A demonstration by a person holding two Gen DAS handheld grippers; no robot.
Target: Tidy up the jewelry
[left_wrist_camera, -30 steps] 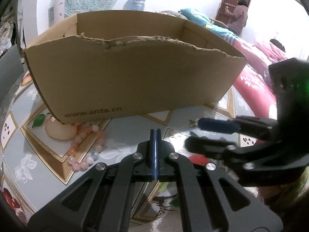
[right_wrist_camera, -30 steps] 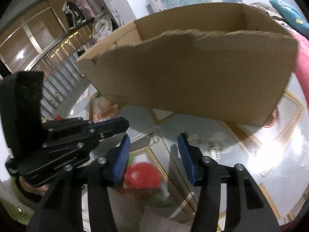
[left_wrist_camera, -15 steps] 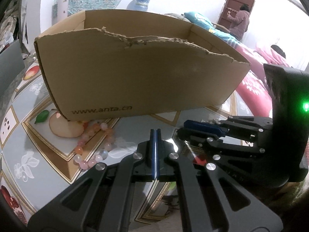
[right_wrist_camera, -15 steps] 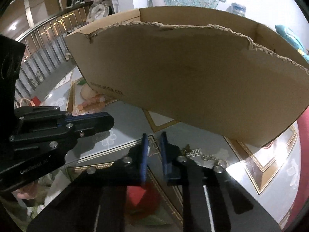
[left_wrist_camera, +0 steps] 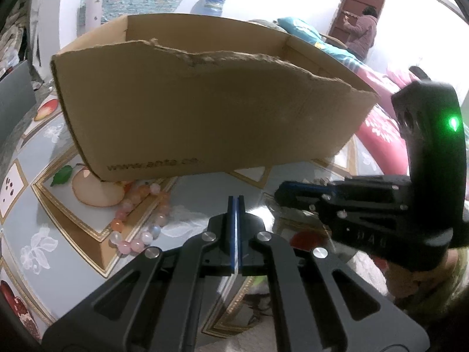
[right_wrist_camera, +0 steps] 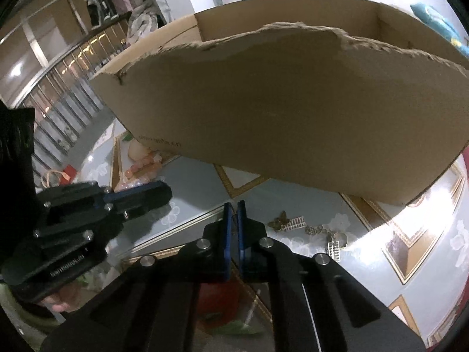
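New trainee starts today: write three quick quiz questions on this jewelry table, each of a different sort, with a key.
1. True or false: the pink and orange bead bracelet lies inside the torn brown cardboard box.
2. Which gripper has its blue pads fully pressed together? A) left gripper B) right gripper
3. Fill in: the gold chain with charms lies on the glossy patterned table, in front of the box's ____ end.

Key
1. False: it lies on the table by the box's left front corner.
2. A: the right one shows a thin gap, nothing visible in it.
3. right
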